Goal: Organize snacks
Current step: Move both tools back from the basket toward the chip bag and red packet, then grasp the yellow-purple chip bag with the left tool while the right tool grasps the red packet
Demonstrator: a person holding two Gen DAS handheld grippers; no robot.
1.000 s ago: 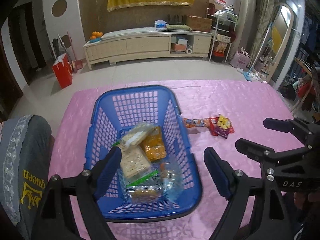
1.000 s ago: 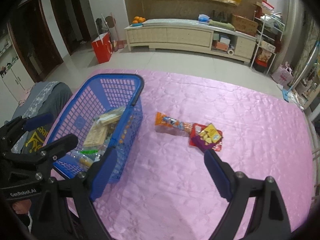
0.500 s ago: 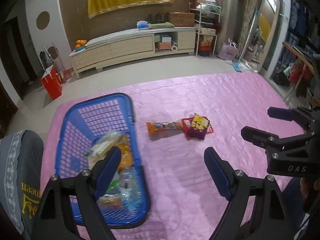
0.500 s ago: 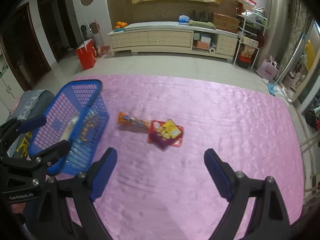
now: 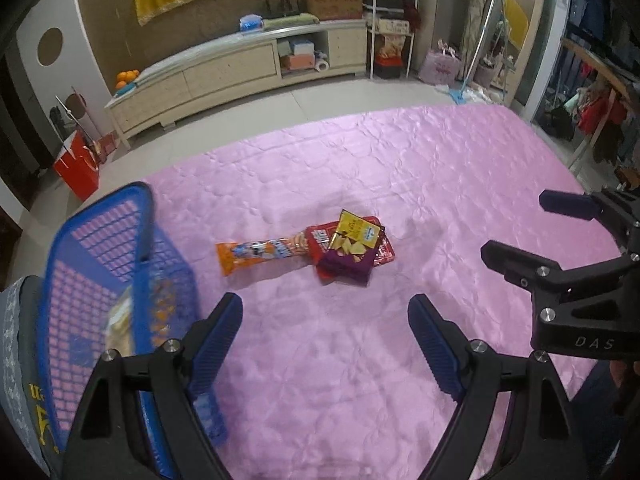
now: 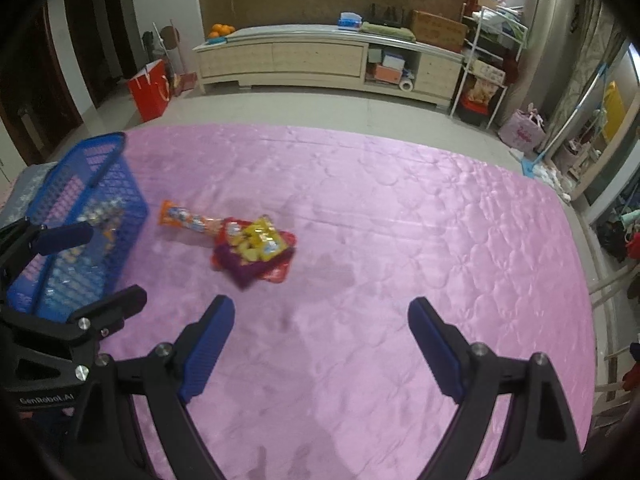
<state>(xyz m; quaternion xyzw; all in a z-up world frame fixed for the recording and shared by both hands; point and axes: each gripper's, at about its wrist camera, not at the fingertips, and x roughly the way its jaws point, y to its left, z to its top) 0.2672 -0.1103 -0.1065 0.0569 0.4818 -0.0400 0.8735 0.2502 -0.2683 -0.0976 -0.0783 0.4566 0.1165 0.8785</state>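
A blue plastic basket point(image 5: 100, 264) with several snack packs inside stands at the left of the pink table; it also shows in the right wrist view point(image 6: 80, 208). A long orange snack stick point(image 5: 260, 254) lies mid-table beside a red pack point(image 5: 384, 250) with a purple and yellow chip bag point(image 5: 352, 248) on top; the pile also shows in the right wrist view point(image 6: 256, 252). My left gripper point(image 5: 324, 336) is open and empty, above the cloth short of the pile. My right gripper point(image 6: 320, 340) is open and empty, to the right of the pile.
The pink quilted cloth point(image 5: 420, 184) covers the table. A grey cushion point(image 5: 16, 360) sits at the left edge beside the basket. Beyond the table are a floor, a long cream cabinet point(image 6: 320, 60), a red bag point(image 6: 150, 90) and a shelf rack.
Both grippers have swung right, away from the basket and toward the loose snacks. The basket has slid to the left edge of both views. Both grippers stayed open.
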